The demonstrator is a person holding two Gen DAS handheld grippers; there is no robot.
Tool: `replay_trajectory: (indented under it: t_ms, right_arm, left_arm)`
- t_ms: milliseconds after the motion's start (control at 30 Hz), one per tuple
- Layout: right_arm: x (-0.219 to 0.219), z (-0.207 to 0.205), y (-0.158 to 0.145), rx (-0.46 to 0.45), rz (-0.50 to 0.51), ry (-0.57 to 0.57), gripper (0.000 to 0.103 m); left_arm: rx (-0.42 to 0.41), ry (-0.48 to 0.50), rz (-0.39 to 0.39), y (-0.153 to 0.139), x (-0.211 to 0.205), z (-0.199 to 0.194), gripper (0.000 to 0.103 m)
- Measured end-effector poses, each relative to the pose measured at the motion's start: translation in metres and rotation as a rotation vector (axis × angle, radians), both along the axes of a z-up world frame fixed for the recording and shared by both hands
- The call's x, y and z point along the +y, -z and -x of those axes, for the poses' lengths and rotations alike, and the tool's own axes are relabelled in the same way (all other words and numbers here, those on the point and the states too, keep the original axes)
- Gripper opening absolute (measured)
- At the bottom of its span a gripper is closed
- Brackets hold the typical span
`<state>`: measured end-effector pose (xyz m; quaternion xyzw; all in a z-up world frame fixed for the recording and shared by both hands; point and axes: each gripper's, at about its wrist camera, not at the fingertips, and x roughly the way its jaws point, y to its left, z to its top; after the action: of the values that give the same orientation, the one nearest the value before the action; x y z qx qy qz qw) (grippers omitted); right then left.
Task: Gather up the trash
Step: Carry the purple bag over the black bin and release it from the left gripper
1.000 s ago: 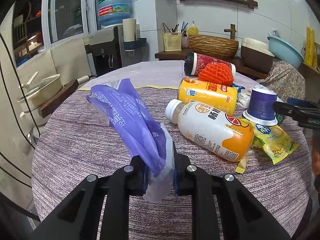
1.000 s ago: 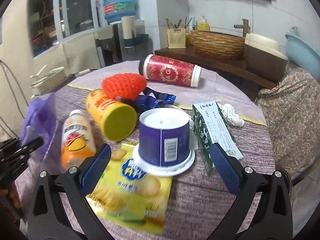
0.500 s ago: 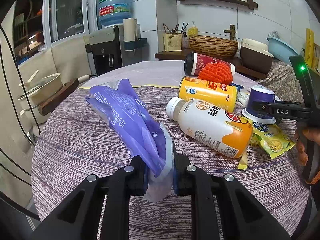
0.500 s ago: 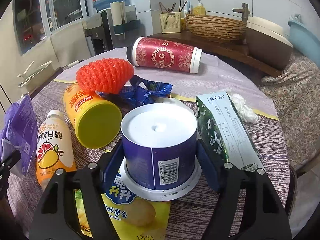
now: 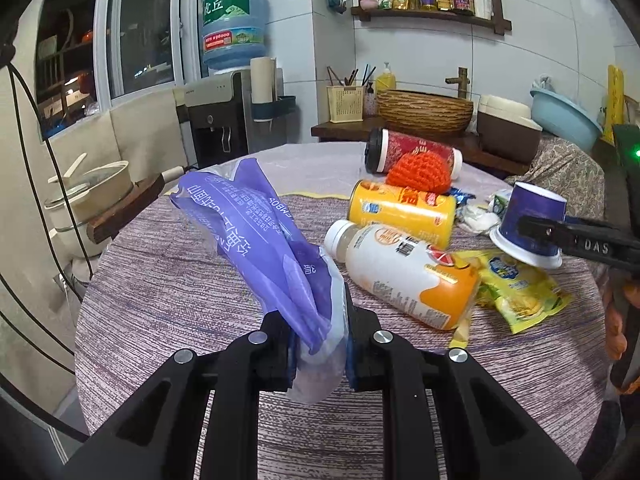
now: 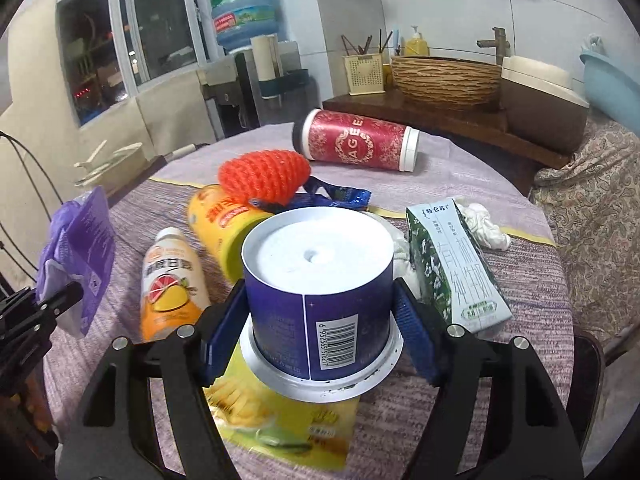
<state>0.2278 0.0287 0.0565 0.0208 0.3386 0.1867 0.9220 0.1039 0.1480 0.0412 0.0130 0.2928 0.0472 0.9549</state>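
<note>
My left gripper [image 5: 318, 346] is shut on a purple plastic bag [image 5: 256, 240] and holds it above the round table [image 5: 168, 304]. My right gripper [image 6: 320, 328] is shut on an upside-down dark blue cup [image 6: 318, 292] with a white rim, lifted and tilted just above a yellow chip packet [image 6: 280, 420]. That cup also shows in the left wrist view [image 5: 530, 224]. A white and orange drink bottle [image 5: 404, 276], a yellow can [image 5: 402, 212], an orange knitted thing [image 5: 420, 170] and a red cup [image 5: 412, 154] lie on the table.
A green milk carton [image 6: 456, 268], crumpled white tissue [image 6: 484, 228] and a blue wrapper [image 6: 332, 198] lie near the cup. A water dispenser [image 5: 228, 120], a wicker basket [image 5: 424, 110] and a pot [image 5: 92, 196] stand beyond the table's far and left edges.
My right gripper closed its open jaws on the dark blue cup and lifted it off the chip packet, tilting it. The left gripper stayed put with the bag.
</note>
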Motion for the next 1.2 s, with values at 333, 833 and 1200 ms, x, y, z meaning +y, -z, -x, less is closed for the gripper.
replay_trajectory:
  t_ms: [333, 833, 1200]
  right_arm:
    - [-0.031, 0.074, -0.015, -0.103, -0.020, 0.013, 0.071]
    - [-0.142, 0.150, -0.007, -0.154, 0.031, 0.254, 0.071]
    - [-0.256, 0.198, 0.013, -0.138, 0.073, 0.594, 0.071]
  left_arm:
    - [-0.082, 0.128, 0.030, -0.029, -0.054, 0.023, 0.018]
    - [-0.068, 0.438, 0.088, -0.024, -0.184, 0.021, 0.018]
    - [0.059, 0.679, 0.144, 0.011, -0.290, 0.016, 0.018]
